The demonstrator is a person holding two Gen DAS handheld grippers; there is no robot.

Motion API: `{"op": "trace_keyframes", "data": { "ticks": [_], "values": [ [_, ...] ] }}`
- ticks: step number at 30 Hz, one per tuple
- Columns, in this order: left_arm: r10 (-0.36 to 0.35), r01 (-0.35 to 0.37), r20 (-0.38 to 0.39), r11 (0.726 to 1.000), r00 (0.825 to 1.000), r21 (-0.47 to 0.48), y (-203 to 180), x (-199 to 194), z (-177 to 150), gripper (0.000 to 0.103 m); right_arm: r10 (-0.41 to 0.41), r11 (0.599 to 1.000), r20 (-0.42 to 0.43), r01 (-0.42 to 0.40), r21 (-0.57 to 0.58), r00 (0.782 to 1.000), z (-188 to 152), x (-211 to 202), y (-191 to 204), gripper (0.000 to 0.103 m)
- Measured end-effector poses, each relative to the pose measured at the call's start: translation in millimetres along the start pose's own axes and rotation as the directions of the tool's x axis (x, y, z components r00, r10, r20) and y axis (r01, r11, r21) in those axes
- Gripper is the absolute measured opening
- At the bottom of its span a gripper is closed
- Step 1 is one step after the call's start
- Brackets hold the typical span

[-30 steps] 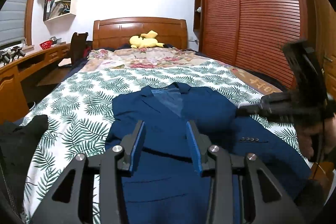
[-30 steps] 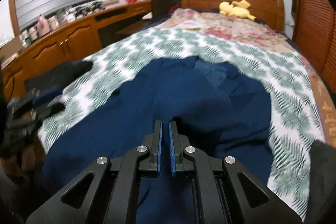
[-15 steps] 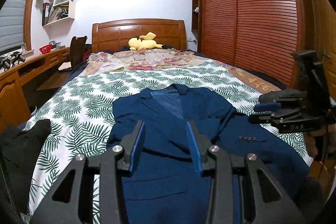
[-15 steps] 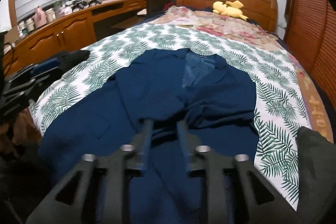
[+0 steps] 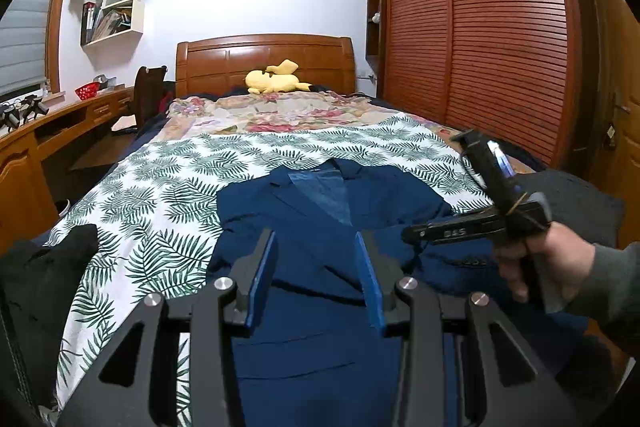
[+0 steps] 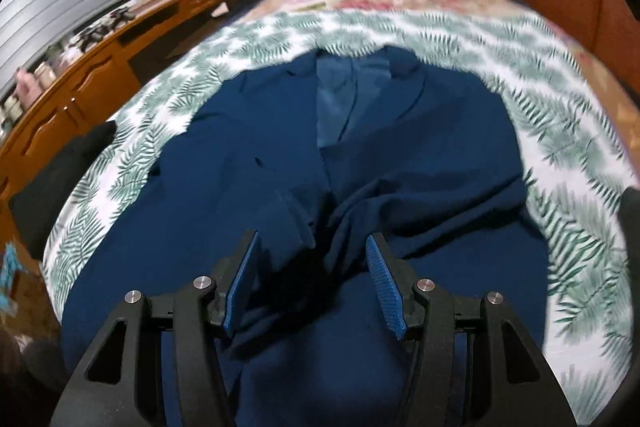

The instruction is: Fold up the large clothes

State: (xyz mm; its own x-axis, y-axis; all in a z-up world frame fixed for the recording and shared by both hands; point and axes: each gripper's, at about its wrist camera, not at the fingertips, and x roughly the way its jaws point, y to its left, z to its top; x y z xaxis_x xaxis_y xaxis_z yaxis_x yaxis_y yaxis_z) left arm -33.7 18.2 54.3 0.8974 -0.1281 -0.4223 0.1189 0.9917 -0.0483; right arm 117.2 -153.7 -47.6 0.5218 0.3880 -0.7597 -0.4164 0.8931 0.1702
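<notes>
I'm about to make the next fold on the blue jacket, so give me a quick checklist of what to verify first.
1. Navy blue suit jacket lies face up on the palm-leaf bedsheet: ok.
2. Jacket smooth: not ok, fabric is bunched at the middle.
3. Right gripper just opened, nothing clamped: ok.
4. Left gripper open, fingers empty: ok.
5. Black garment lies clear of the jacket: ok.
6. Hem aligned: cannot tell.

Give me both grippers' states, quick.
Left gripper: open, empty, above the blue jacket.
Right gripper: open, jaws have just been opening, nothing gripped, jacket below.
</notes>
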Motion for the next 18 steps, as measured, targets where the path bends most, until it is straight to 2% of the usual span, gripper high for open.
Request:
{"op": "trace_keyframes", "data": {
  "ticks": [2,4,7,11,14,18],
  "values": [
    [0.003,-0.003,0.003,1.0,1.0,-0.003,3,-2,0,0.039,0.015,1.0,-0.019,-0.015,0.019,1.0,0,10,0,0.042],
    [0.007,-0.007,0.006,1.0,1.0,-0.007,7,-4,0,0.039,0.052,0.998,-0.034,-0.051,0.026,0.998,0,16,3,0.003],
    [0.012,-0.011,0.01,1.0,1.0,-0.02,15,-7,0,0.039,0.084,0.996,0.009,-0.084,-0.041,0.996,2,7,19,0.002],
    [0.032,-0.032,0.01,0.999,0.999,-0.031,26,-10,-2,0.039,0.173,0.978,0.073,-0.162,-0.134,0.982,-1,-24,55,0.002],
    [0.039,-0.038,0.014,0.998,0.999,-0.046,35,-13,-4,0.039,0.231,0.96,0.075,-0.215,-0.182,0.97,-16,-40,83,0.002],
    [0.047,-0.047,0.015,0.997,0.999,-0.057,43,-16,-6,0.039,0.286,0.935,0.031,-0.272,-0.227,0.958,-49,-45,117,0.002]
  ]
}}
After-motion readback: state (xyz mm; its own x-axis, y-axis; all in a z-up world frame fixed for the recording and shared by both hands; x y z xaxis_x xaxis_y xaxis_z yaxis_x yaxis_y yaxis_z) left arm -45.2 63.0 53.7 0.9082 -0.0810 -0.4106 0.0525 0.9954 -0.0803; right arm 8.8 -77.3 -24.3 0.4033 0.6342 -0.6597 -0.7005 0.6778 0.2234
